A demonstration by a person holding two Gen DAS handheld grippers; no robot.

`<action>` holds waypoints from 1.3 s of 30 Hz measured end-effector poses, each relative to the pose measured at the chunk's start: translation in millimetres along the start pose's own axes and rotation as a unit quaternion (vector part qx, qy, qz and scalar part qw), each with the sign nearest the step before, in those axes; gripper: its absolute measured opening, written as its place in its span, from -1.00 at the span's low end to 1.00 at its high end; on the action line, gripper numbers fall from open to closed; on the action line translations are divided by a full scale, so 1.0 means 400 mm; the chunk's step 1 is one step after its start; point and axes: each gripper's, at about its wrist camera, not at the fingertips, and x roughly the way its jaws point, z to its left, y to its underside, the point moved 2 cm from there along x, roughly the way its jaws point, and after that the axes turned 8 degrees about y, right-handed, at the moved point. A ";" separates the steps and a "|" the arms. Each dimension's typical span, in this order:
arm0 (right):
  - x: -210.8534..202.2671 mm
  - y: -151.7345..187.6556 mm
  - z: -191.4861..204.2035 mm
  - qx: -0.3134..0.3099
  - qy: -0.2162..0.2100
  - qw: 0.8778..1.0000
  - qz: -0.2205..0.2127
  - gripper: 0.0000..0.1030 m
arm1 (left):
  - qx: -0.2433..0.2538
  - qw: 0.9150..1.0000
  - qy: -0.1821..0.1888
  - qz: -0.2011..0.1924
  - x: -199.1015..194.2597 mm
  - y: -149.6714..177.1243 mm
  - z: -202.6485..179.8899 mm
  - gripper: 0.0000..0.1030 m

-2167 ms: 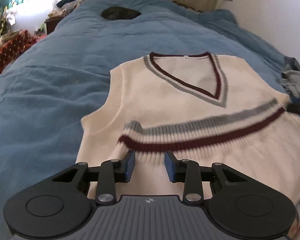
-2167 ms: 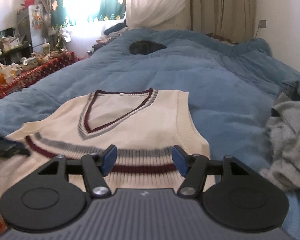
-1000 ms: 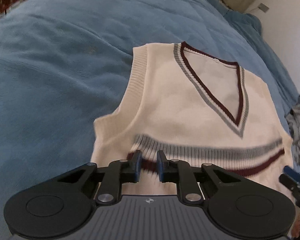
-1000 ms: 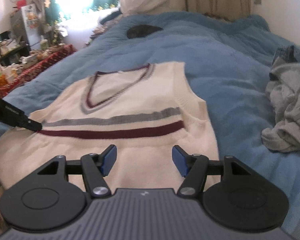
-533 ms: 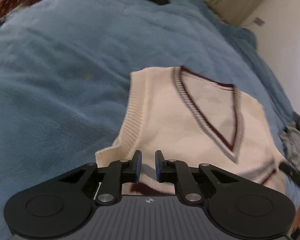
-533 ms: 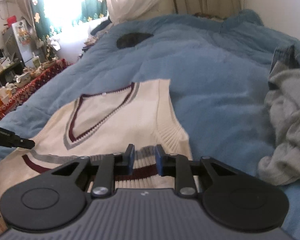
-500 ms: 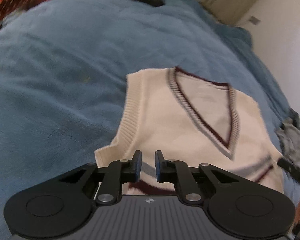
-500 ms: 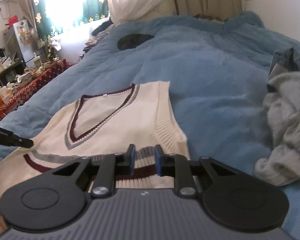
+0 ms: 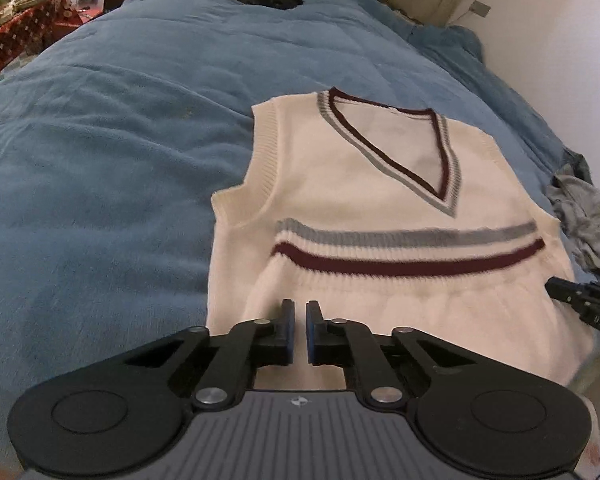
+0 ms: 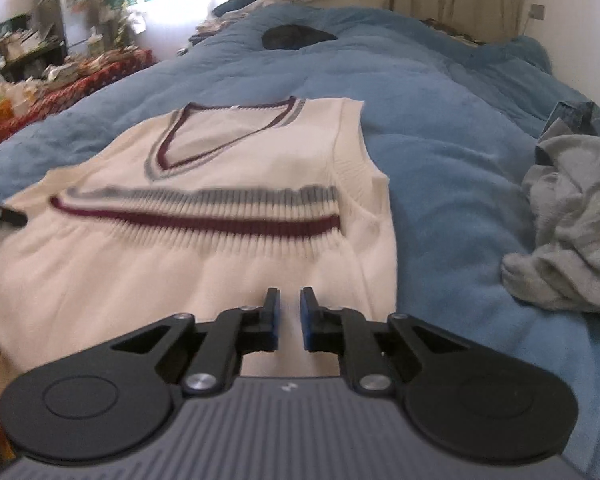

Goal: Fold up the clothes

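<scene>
A cream knitted vest (image 9: 380,184) with a maroon and grey V-neck lies flat on the blue duvet (image 9: 100,160). Its striped ribbed band runs across the chest. My left gripper (image 9: 300,308) hovers over the vest's near left part. Its jaws are closing to a narrow slit, and only cream cloth shows behind the gap, nothing pinched. My right gripper (image 10: 287,296) is over the vest (image 10: 220,152) at its near right part. Its jaws are closing too, with no cloth caught between them. Each wrist view catches the other gripper's tip at the frame's edge.
A crumpled grey garment (image 10: 572,216) lies on the duvet right of the vest, near the wall. A dark round object (image 10: 296,36) rests at the far end of the bed. A cluttered table with a red cloth (image 10: 60,80) stands to the left.
Both grippers have drawn back from the striped band toward the vest's near edge. The right jaws have gone from wide apart to nearly together, and the left jaws have narrowed a little.
</scene>
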 end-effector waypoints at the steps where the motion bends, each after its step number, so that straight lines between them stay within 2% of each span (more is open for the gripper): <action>1: 0.014 -0.015 0.000 0.007 0.002 1.000 -0.002 -0.77 | -0.004 1.000 -0.002 -0.004 0.009 -0.009 0.005 -0.85; 7: 0.084 -0.090 -0.001 0.009 -0.002 1.000 -0.011 -0.77 | -0.003 1.000 -0.009 -0.012 0.063 -0.068 0.015 -0.85; 13: 0.110 -0.169 -0.045 0.019 -0.025 0.999 -0.013 -0.76 | -0.018 1.000 0.006 -0.003 0.110 -0.140 0.042 -0.85; 16: 0.113 -0.212 -0.075 0.013 -0.018 1.000 -0.012 -0.72 | -0.014 1.000 0.011 0.003 0.117 -0.178 0.045 -0.85; 18: 0.112 -0.237 -0.099 0.015 -0.027 0.999 -0.009 -0.56 | -0.011 1.000 0.019 0.006 0.116 -0.203 0.048 -0.83; 20: 0.117 -0.263 -0.126 0.017 -0.033 0.999 -0.002 -0.49 | -0.009 0.999 0.034 0.009 0.112 -0.230 0.054 -0.65; 22: 0.131 -0.289 -0.152 0.016 -0.033 0.999 0.003 -0.34 | -0.007 0.999 0.038 0.003 0.110 -0.260 0.066 -0.03; 23: 0.141 -0.301 -0.163 0.014 -0.030 0.999 0.006 -0.33 | -0.004 0.999 0.036 -0.002 0.110 -0.272 0.074 0.00; 27: 0.201 -0.349 -0.189 -0.001 -0.026 0.999 0.024 -0.33 | -0.012 0.999 0.038 -0.010 0.128 -0.330 0.118 -0.02; 33: 0.299 -0.414 -0.192 -0.021 -0.036 0.999 0.030 -0.33 | -0.011 0.998 0.059 -0.021 0.184 -0.416 0.157 -0.05; 39: 0.387 -0.475 -0.194 -0.035 -0.048 0.998 0.034 -0.32 | 0.047 0.997 0.061 -0.003 0.260 -0.479 0.137 -0.05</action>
